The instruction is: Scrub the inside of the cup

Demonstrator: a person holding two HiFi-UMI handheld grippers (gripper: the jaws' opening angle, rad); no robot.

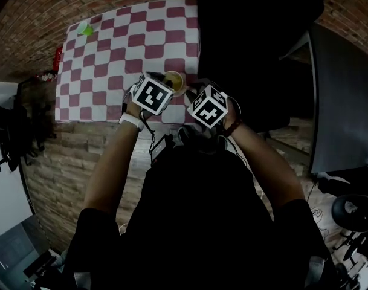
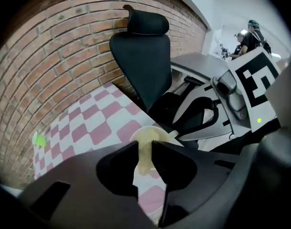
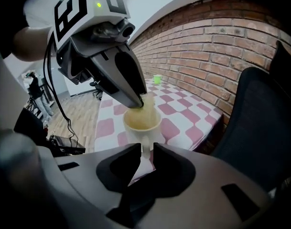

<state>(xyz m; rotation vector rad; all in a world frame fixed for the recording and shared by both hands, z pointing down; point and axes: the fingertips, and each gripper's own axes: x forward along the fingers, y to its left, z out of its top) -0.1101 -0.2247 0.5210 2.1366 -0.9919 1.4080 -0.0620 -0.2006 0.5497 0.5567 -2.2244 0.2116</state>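
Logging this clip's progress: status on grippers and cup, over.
Left gripper shut on yellowish scrubber at cup mouth. Right gripper shut on handle; cup upright on checked cloth. Small green cup far off, no obstruction.

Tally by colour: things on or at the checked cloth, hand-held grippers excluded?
White: 1 (cup)
Yellow: 1 (scrub pad in left hand-held gripper)
Green: 1 (small item, far corner)
Red: 1 (object, left side)
Total: 4
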